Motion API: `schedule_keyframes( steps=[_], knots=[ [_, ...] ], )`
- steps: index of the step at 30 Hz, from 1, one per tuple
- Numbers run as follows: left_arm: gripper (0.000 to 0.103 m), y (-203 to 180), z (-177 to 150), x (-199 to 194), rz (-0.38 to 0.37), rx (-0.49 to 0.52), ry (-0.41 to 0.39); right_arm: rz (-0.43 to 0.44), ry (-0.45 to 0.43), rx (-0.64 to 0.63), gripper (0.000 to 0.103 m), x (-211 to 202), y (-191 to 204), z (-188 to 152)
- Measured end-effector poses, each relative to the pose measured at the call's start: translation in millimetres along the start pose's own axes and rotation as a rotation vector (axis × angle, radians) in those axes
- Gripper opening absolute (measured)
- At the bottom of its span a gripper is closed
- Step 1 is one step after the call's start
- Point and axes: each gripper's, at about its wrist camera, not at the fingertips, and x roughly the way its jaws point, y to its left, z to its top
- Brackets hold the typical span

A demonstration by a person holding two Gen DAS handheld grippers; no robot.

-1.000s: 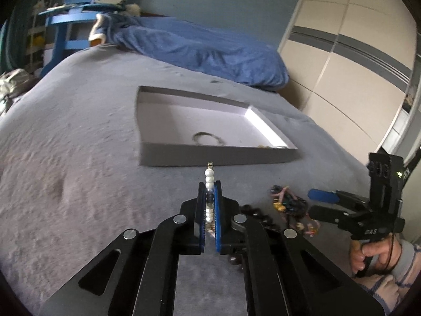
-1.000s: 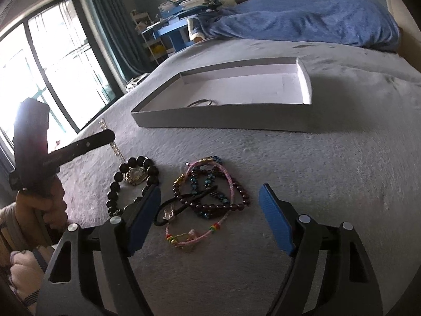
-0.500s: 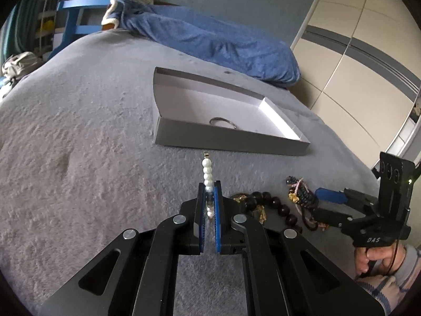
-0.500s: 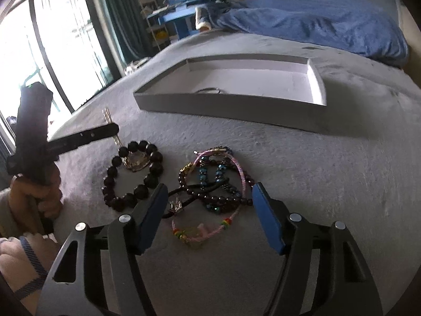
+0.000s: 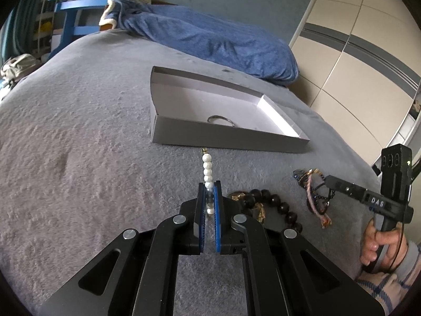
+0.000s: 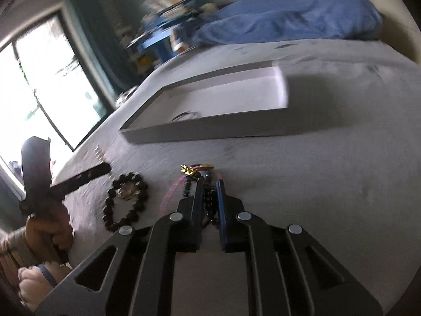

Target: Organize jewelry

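While our left claw (image 5: pixel 209 197) stays clamped on one string of white pearls (image 5: pixel 207 169), our right claw (image 6: pixel 209 197) has just closed on a tangle of dark beads and pink cord (image 6: pixel 196 181); blur hides how many strands. One black bead bracelet (image 6: pixel 125 201) lies on the bed (image 5: pixel 79 131). One ring (image 5: pixel 220 120) sits in the grey box (image 5: pixel 226 138).

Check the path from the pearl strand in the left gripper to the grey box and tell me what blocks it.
Nothing visible blocks it. The left gripper holds the pearl strand over bare grey blanket, and only the near wall of the grey box lies ahead, so the strand must clear that. The bracelets lie off to the right.
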Motion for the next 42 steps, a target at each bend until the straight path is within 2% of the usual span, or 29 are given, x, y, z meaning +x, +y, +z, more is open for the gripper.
schedule_keyframes(
  steps=[4,10,12,13,14,26,34,36,38,40,42],
  knots=[
    [0.006,0,0,0,-0.001,0.001,-0.001,-0.03,-0.006,0.078,0.01,-13,-27,-1],
    [0.006,0,0,0,-0.006,0.0,0.003,-0.049,-0.003,0.104,0.011,-18,-41,-3],
    [0.006,1,0,1,-0.007,0.0,0.005,-0.051,0.009,0.09,0.019,-14,-38,-1],
    [0.006,1,0,1,-0.008,0.0,0.005,-0.051,0.012,0.083,0.03,-13,-37,-1],
    [0.006,0,0,1,-0.008,0.0,0.005,-0.051,0.014,0.072,0.036,-12,-34,0],
    [0.006,0,0,4,-0.008,0.002,0.017,-0.018,0.065,-0.052,0.036,12,5,5],
    [0.006,1,1,8,-0.002,-0.003,0.037,-0.022,0.115,-0.083,0.036,8,15,-17],
    [0.006,1,1,8,-0.002,-0.004,0.036,-0.009,0.134,-0.099,0.029,10,18,-18],
    [0.007,1,1,8,-0.002,-0.006,0.034,0.0,0.14,-0.109,0.01,11,20,-19],
    [0.007,1,1,9,-0.002,-0.008,0.035,0.009,0.118,-0.097,0.004,5,19,-19],
    [0.007,2,1,9,-0.002,-0.009,0.037,0.016,0.089,-0.077,0.004,-3,14,-17]
  ],
)
